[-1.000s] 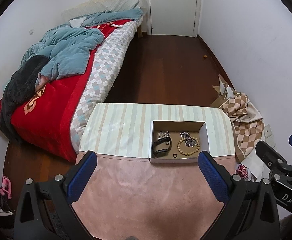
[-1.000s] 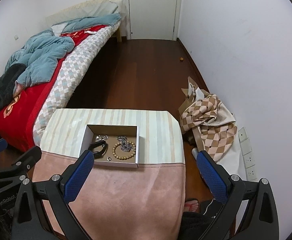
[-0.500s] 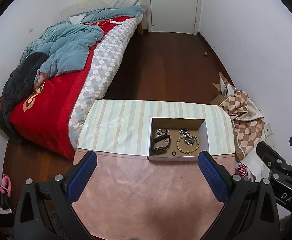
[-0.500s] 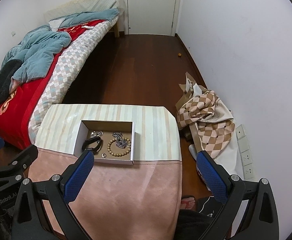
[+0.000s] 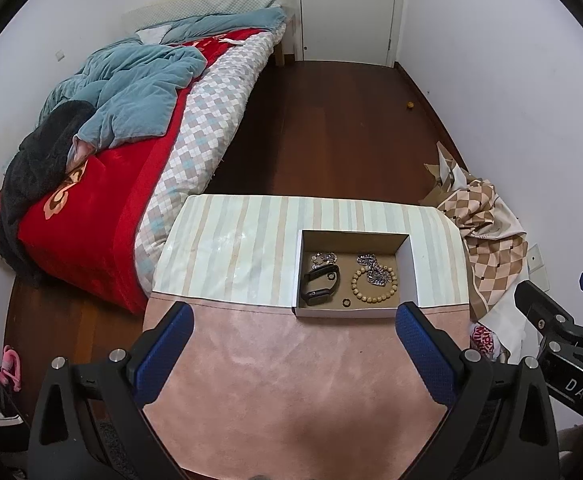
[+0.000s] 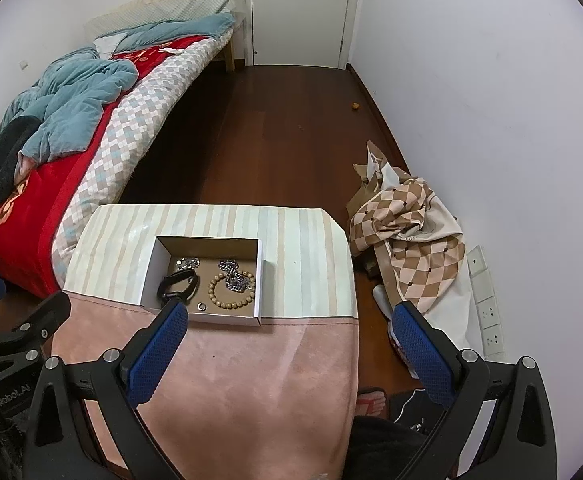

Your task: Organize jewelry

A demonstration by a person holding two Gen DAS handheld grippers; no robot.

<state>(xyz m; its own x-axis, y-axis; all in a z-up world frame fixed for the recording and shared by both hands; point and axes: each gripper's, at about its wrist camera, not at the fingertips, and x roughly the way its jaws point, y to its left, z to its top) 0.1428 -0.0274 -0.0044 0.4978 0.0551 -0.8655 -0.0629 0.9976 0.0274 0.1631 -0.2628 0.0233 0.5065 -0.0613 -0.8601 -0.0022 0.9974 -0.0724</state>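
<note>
Jewelry sits gathered in a shallow cardboard box [image 5: 355, 312] that rests on the surface [image 5: 283, 380], right where a striped cloth [image 5: 231, 252] meets a pink cloth [image 5: 291, 392]. Inside the box, a black wristband [image 5: 319, 285] lies on the left side, with a small silver piece [image 5: 324, 257] just behind it. On the right side a bracelet of wooden beads [image 5: 372, 289] lies flat, and a silver chain [image 5: 373, 270] is draped over its far edge. A small dark ring [image 5: 346, 303] lies near the front wall between the wristband and the beads.

Both tongs hover above the pink cloth, nearer the camera than the box, and touch nothing. The left tongs [image 5: 289, 346] are spread wide and empty, blue pads facing each other across a broad gap. The right tongs [image 6: 289, 344] are likewise spread wide and empty; in the right wrist view their left pad [image 6: 157, 354] overlaps the front left corner of the box, covering the end of the wristband.

A bed [image 5: 103, 184] with a red blanket stands to the left of the surface, and a checkered cloth [image 6: 407, 240] lies heaped on the floor by the right wall.
</note>
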